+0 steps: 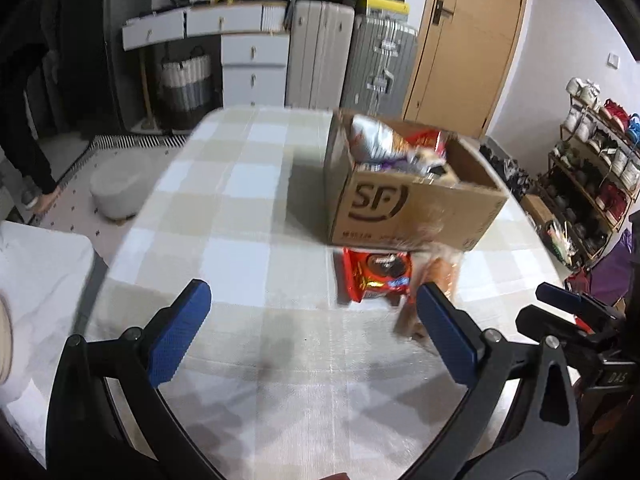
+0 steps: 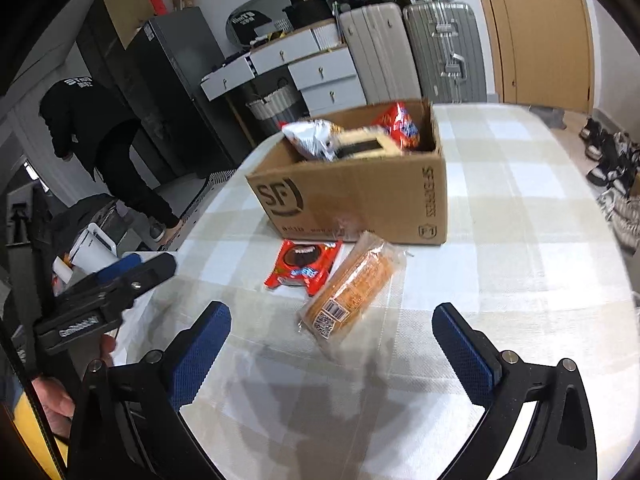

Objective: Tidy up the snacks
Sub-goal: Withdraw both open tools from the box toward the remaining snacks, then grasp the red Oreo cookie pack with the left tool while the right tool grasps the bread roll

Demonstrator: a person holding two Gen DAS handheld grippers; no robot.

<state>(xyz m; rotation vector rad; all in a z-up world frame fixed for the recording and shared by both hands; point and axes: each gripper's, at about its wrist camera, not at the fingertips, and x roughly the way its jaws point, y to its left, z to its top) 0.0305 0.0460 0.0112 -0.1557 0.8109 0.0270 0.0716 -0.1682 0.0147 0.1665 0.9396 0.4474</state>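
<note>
Landmark: cardboard box (image 2: pixel 352 196) on the checked tabletop (image 2: pixel 520 240), loaded with snack bags.
Red cookie pack (image 2: pixel 304 266): flat on the tabletop, just in front of the box.
Clear-wrapped biscuit pack (image 2: pixel 352 288): beside the red pack, one end near the box front.
Left gripper (image 1: pixel 312 336): fingers wide apart, empty, short of the packs.
Right gripper (image 2: pixel 332 354): fingers wide apart, empty, near the biscuit pack's end away from the box.

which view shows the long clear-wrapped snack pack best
The right wrist view: the snack pack lies whole and sharp there. In the left wrist view it is blurred and partly behind a gripper finger.
</note>
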